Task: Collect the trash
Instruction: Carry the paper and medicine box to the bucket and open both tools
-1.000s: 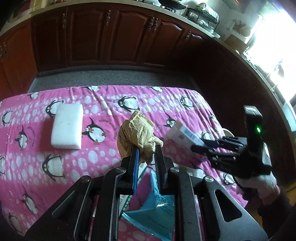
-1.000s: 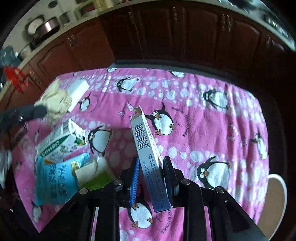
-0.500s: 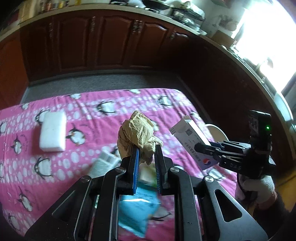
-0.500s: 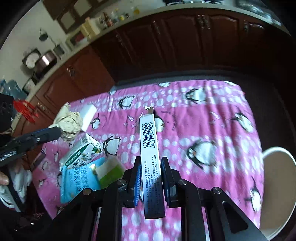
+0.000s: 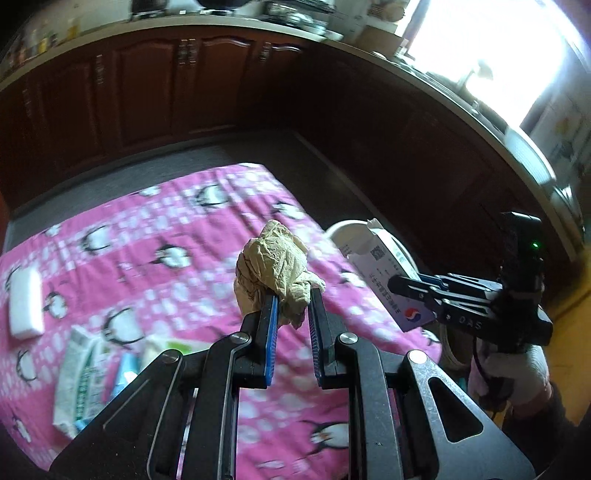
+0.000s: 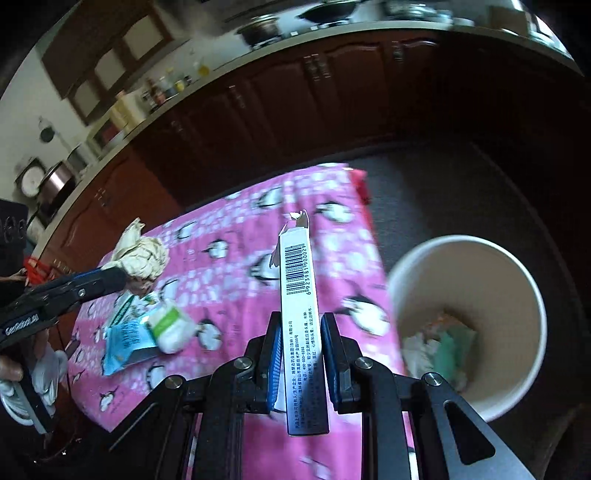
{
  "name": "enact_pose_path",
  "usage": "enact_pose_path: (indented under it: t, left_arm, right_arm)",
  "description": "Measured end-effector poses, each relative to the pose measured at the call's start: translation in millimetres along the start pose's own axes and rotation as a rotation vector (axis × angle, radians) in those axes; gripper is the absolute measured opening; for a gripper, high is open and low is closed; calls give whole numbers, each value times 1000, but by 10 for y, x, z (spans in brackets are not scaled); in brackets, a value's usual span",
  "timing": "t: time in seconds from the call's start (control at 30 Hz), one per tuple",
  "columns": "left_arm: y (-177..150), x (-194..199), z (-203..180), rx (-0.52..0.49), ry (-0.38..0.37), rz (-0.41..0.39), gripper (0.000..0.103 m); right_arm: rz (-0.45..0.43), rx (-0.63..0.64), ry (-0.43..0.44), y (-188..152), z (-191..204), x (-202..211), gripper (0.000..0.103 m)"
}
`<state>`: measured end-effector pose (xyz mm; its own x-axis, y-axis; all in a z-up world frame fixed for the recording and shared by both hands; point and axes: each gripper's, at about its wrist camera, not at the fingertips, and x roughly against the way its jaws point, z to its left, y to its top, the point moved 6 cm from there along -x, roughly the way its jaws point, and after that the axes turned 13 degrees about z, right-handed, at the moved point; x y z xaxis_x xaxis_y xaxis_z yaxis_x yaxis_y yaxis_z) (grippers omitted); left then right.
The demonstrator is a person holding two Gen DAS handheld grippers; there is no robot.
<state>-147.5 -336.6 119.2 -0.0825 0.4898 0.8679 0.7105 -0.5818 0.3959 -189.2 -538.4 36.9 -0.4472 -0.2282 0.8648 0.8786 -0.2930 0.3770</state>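
1. Risk: the right tool [image 6: 300,354] grips the box [image 6: 300,295] only near its lower end (tall, thin); a tilt could slip it short of the bin [image 6: 436,254]; loose wad folds may snag.
2. Left tool [image 5: 291,314] is clenched on the paper wad [image 5: 275,264], above the pink desk [image 5: 184,236].
3. The box stands upright between the right tool's pads, bin just right.

A home kitchen is shown: dark wooden cabinets [image 6: 332,96] are topped by a counter [image 6: 258,55] where pots [image 6: 258,27] are kept.
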Motion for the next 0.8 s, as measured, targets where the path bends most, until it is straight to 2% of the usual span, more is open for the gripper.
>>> enact_pose_path:
  t: [0.17, 0.37, 0.8]
  left_arm:
    - [82, -196, -406, -67, -20, 31, 13]
    - [148, -499, -691, -99, -43, 84, 13]
    - [305, -1293, -1095, -52, -158, 208, 13]
  right_arm:
    - [-6, -83, -38, -92, -416, 84, 19]
    - [4, -180, -52, -220, -832, 70, 19]
    - [78, -322, -121, -335, -1420, -232, 19]
